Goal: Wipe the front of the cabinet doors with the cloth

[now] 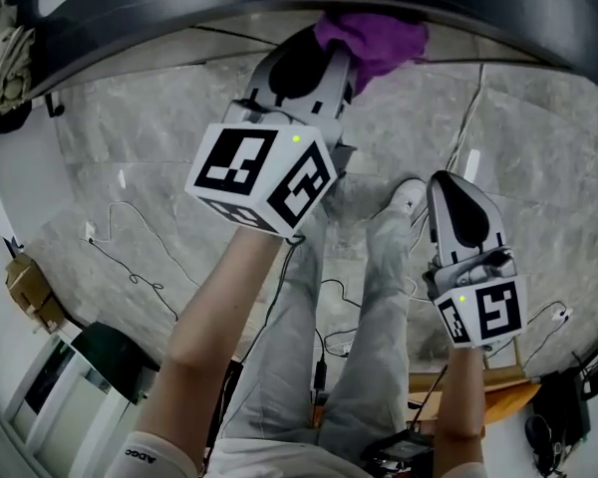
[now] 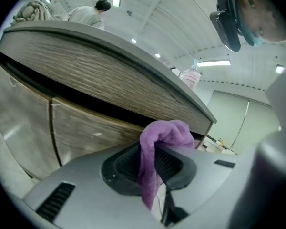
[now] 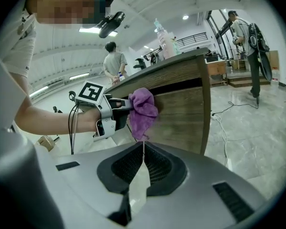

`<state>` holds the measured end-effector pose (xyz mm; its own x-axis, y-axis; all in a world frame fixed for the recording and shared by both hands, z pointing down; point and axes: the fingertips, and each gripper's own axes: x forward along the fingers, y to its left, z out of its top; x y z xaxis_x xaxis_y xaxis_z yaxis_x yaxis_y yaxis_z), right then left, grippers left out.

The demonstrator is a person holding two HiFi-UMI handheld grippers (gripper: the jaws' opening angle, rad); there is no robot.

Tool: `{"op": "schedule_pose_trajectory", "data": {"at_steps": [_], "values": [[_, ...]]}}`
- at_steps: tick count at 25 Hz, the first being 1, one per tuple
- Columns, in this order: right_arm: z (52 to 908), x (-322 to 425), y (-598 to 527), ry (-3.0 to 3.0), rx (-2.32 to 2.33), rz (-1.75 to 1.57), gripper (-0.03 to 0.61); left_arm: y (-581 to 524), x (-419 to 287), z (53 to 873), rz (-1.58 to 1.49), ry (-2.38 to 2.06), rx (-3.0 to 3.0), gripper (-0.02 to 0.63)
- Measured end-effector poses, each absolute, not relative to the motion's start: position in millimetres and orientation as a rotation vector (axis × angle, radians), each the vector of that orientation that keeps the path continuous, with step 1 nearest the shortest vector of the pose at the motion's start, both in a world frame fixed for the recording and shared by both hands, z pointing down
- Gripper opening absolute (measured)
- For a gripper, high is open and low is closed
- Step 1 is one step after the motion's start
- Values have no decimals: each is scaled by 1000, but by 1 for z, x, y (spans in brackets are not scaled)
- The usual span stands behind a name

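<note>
The left gripper (image 1: 347,60) was clamped on a bunched purple cloth (image 1: 375,36). Most of the cloth stuck out past the jaws, probably so that soft fabric rather than plastic met the wooden door (image 3: 181,111), and it lay against the door's upper edge, just under the overhang of the counter (image 1: 229,3). The left arm (image 1: 219,307) reached straight forward, bare forearm extended, with the gripper aimed at the cabinet. The right gripper (image 1: 450,189) hung lower, near the person's legs (image 1: 379,297) and well apart from the door, its jaws together on nothing, seemingly out of the wiping's way.
</note>
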<state>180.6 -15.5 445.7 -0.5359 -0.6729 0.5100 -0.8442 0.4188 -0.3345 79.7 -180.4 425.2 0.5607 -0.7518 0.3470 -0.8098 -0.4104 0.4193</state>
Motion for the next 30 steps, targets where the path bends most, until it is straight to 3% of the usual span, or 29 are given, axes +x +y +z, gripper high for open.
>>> {"op": "schedule_pose_trajectory", "data": {"at_steps": [8, 20, 24, 30], "values": [[445, 135, -19, -2396, 1239, 771, 29, -189, -11, 427, 141, -1412, 2181, 60], [429, 119, -18, -2421, 1222, 748, 29, -192, -75, 423, 167, -1623, 2060, 60], [429, 137, -14, -2417, 1236, 756, 29, -177, -57, 427, 152, -1660, 2022, 60], [430, 183, -4, -2406, 1247, 754, 29, -134, 37, 447, 260, -1494, 2148, 60]]}}
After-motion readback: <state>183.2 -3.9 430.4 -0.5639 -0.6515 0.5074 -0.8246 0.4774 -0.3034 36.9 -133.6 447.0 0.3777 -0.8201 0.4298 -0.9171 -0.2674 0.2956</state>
